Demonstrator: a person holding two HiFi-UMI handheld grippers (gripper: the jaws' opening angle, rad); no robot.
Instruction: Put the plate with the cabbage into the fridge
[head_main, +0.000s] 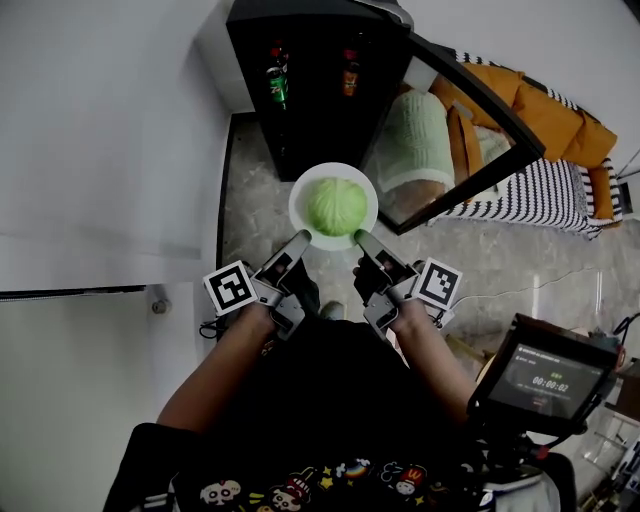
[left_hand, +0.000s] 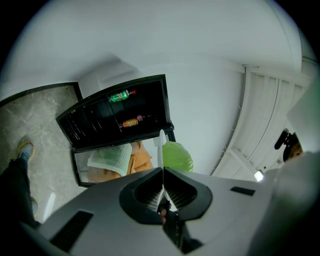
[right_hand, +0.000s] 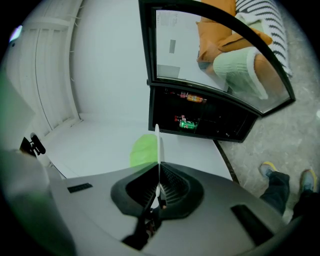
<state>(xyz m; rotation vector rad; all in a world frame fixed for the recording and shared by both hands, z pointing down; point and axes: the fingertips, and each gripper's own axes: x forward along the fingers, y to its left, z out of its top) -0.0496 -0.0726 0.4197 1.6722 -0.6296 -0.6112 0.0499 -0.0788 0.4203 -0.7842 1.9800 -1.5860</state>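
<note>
Head view: I'm holding the plate with the cabbage in front of the open fridge. The left gripper is on its near-left rim, the right gripper on its near-right rim.

Left gripper view: jaws pinched tight on the plate's edge, cabbage just beyond.

Right gripper view: jaws closed on the thin white rim, with the drinks on the fridge shelves ahead.

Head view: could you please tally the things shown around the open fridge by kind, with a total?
Left hand-held gripper, right hand-held gripper: 2
Plate: 1
Cabbage: 1
Fridge: 1
Green drink, orange drink: 2
Total: 7
</note>
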